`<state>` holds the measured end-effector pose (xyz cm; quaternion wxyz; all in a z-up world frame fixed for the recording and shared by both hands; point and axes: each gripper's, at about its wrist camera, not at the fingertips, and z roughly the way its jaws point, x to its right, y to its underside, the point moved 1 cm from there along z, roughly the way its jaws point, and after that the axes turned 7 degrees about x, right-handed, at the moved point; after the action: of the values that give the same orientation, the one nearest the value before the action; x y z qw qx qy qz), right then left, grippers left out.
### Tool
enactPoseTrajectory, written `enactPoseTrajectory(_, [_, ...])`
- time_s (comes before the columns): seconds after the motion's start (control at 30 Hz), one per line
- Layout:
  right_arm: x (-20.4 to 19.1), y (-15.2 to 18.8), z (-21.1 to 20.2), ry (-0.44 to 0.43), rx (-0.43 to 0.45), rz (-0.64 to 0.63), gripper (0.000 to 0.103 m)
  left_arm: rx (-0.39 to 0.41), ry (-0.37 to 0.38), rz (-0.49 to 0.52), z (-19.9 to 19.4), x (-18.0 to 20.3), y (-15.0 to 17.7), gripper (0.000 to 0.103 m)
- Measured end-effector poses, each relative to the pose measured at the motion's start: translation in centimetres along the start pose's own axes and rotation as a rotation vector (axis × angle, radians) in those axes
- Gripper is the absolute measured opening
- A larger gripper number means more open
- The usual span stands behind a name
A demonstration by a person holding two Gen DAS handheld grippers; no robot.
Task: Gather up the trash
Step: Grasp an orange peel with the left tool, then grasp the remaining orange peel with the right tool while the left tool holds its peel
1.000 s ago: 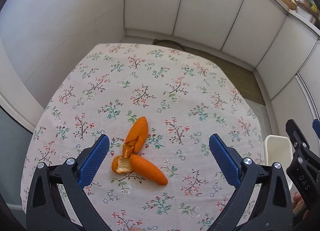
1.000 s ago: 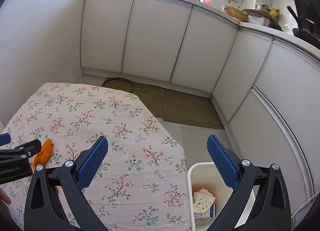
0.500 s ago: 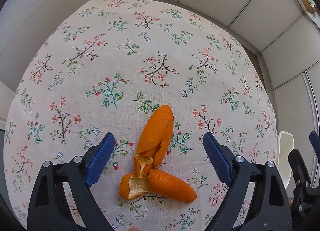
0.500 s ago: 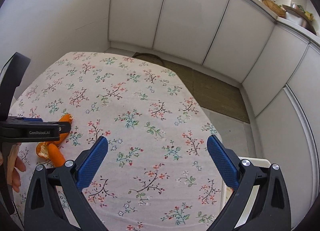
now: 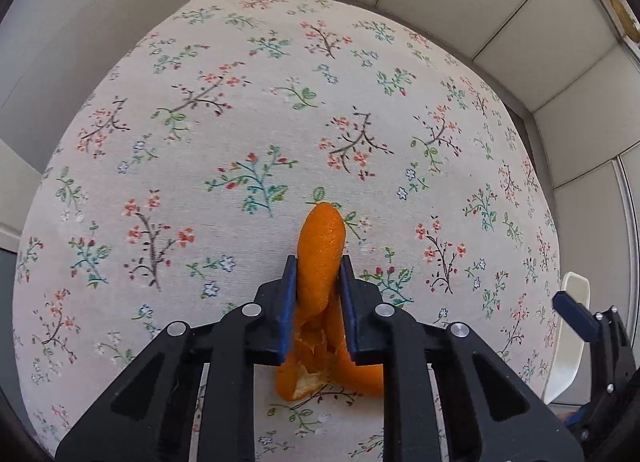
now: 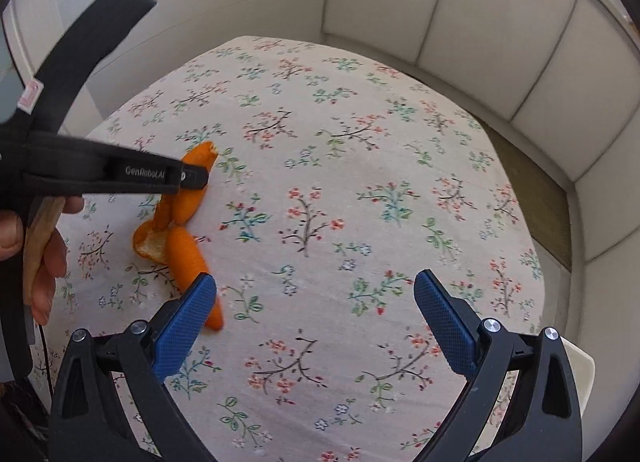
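**Two grippers over the table, one lobe of peel pinched**

Two grippers are in my views, and only one has anything in it. My left gripper (image 5: pixel 318 278) has clamped its blue pads (image 5: pixel 289 302) against both sides of one upright lobe of the orange peel (image 5: pixel 322 254), whose rounded tip sticks out beyond the fingertips. From the right wrist camera I see the same grip from the side: the black fingers of the left gripper (image 6: pixel 196 177) cross the peel's far lobe, and the person's hand (image 6: pixel 38 246) holds the handle at the left edge of the frame.

That peel (image 6: pixel 176 229) is a three-lobed piece lying on the flowered tablecloth (image 6: pixel 340 189), towards the left part of the table as the right camera sees it. Its pale inner side shows at the middle, where the lobes join. One long lobe stretches towards my right gripper (image 6: pixel 316 318), and its end lies just behind that gripper's left pad (image 6: pixel 184 326); I cannot tell whether they touch.

My right gripper stands with its jaws wide apart above the cloth, nothing between them.

Past the table's right edge, a white bin (image 5: pixel 570 326) shows partly in both views, with its corner (image 6: pixel 578 370) behind the right gripper's right finger. White cabinet doors (image 6: pixel 480 13) line the wall beyond the table.
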<state>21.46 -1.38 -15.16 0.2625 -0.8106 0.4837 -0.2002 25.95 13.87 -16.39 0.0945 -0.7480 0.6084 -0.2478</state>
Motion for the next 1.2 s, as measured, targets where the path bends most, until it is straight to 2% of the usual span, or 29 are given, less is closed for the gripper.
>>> enactPoseTrajectory(0.33, [-5.7,-0.4,4.0,-0.19,-0.052,-0.072,0.096,0.214,-0.009,-0.067,-9.9,-4.0,-0.8,0.019])
enactPoseTrajectory(0.43, [-6.8,0.0,4.8,-0.231,-0.08,-0.084,0.095,0.244,0.01,-0.088,-11.5,-4.7,-0.7,0.019])
enactPoseTrajectory(0.47, [-7.1,0.2,4.9,-0.235,-0.082,-0.093,0.092,0.248,0.016,-0.093,-11.7,-4.7,-0.7,0.019])
enactPoseTrajectory(0.53, [-7.7,0.4,5.2,-0.227,-0.088,-0.122,0.052,0.25,0.023,-0.091,-12.0,-4.5,-0.8,0.019])
enactPoseTrajectory(0.57, [-7.8,0.4,5.4,-0.225,-0.101,-0.12,0.05,0.25,0.023,-0.087,-12.0,-4.4,-0.7,0.019])
enactPoseTrajectory(0.63, [-7.8,0.3,5.2,-0.221,-0.089,-0.11,0.025,0.246,0.018,-0.083,-11.9,-4.3,-0.6,0.019])
enactPoseTrajectory(0.7, [-7.4,0.2,5.0,-0.232,-0.088,-0.089,0.02,0.242,0.014,-0.082,-11.7,-4.2,-0.5,0.019])
enactPoseTrajectory(0.9, [-6.2,-0.5,4.2,-0.246,-0.057,-0.039,0.017,0.235,0.008,-0.078,-11.2,-4.0,-0.5,0.019])
enactPoseTrajectory(1.2, [-4.7,-2.6,0.5,-0.227,0.062,0.011,0.017,0.252,0.019,-0.065,-11.8,-2.8,-0.6,0.019])
